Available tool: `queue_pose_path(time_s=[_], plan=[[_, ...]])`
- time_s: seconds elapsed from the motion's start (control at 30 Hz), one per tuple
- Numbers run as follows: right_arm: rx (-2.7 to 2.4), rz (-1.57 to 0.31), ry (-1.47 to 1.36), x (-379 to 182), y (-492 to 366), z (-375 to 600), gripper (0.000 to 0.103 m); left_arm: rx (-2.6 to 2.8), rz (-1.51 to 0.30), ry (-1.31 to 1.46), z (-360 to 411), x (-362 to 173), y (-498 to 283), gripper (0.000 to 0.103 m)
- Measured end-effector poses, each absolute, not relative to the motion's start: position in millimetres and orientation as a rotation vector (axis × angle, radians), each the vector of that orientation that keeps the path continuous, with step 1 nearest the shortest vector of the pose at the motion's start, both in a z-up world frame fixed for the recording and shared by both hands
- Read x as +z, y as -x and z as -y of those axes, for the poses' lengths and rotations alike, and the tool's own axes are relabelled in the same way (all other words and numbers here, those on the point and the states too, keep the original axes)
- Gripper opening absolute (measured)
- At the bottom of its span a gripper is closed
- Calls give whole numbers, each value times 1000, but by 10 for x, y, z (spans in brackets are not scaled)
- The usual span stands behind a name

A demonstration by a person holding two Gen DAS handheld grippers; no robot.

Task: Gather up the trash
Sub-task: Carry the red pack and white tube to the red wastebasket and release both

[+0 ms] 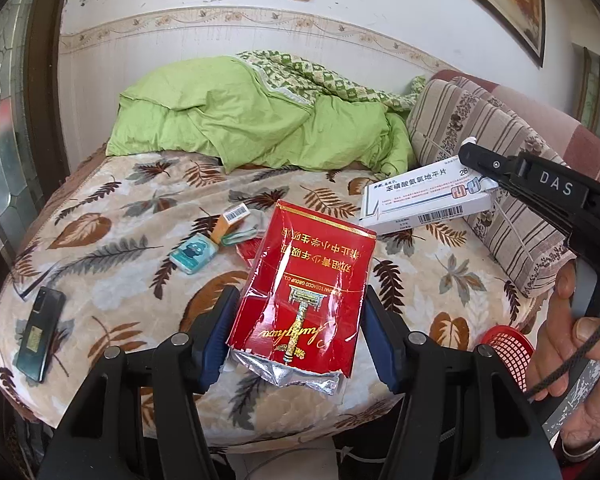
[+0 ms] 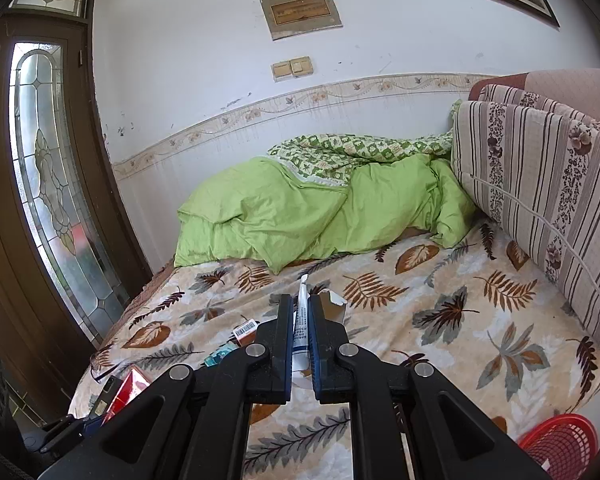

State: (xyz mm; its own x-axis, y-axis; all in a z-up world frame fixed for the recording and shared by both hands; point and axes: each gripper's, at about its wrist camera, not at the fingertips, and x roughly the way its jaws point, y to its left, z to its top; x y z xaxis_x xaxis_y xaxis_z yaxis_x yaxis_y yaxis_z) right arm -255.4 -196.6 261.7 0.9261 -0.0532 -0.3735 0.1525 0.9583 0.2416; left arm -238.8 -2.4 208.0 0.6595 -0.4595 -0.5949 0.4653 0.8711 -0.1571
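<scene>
My left gripper point(image 1: 300, 296) is shut on a crumpled red cigarette pack point(image 1: 304, 280) with torn silver foil at its near end, held above the bed. In the left wrist view my right gripper point(image 1: 471, 151) comes in from the upper right, shut on the end of a white medicine box point(image 1: 424, 200) with a barcode. The right wrist view shows that box point(image 2: 301, 328) edge-on, pinched between the shut fingers of the right gripper point(image 2: 300, 300). The red pack point(image 2: 129, 390) shows at that view's lower left.
On the leaf-patterned blanket point(image 1: 132, 216) lie a dark phone point(image 1: 40, 332), a small teal box point(image 1: 192, 256) and an orange box with a barcode point(image 1: 232, 222). A red mesh basket point(image 1: 508, 344) sits below the bed's edge. A green quilt point(image 1: 252, 128) and striped cushions point(image 1: 480, 136) fill the back.
</scene>
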Motion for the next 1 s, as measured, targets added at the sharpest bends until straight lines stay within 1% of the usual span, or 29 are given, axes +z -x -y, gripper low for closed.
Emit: queue_pose_path(time_s=[0.33, 0.47, 0.57, 0.67, 0.8, 1.0], plan=[[-123, -413, -344, 2296, 2477, 2330, 7, -601, -733, 18, 234, 1775, 1991, 59], [-146, -414, -387, 2183, 2574, 2611, 7, -643, -750, 18, 385, 1690, 1812, 59], [-181, -394, -411, 2183, 2761, 2870, 7, -702, -751, -6, 639, 1681, 1775, 59], [-233, -362, -417, 2232, 3073, 3133, 7, -803, -745, -37, 995, 1710, 1870, 59], [-341, -347, -407, 2243, 3675, 3515, 7, -980, -737, -128, 1596, 1737, 2240, 59], [-536, -388, -468, 2014, 4608, 4072, 7, -1237, -798, -270, 2521, 1576, 2915, 59]])
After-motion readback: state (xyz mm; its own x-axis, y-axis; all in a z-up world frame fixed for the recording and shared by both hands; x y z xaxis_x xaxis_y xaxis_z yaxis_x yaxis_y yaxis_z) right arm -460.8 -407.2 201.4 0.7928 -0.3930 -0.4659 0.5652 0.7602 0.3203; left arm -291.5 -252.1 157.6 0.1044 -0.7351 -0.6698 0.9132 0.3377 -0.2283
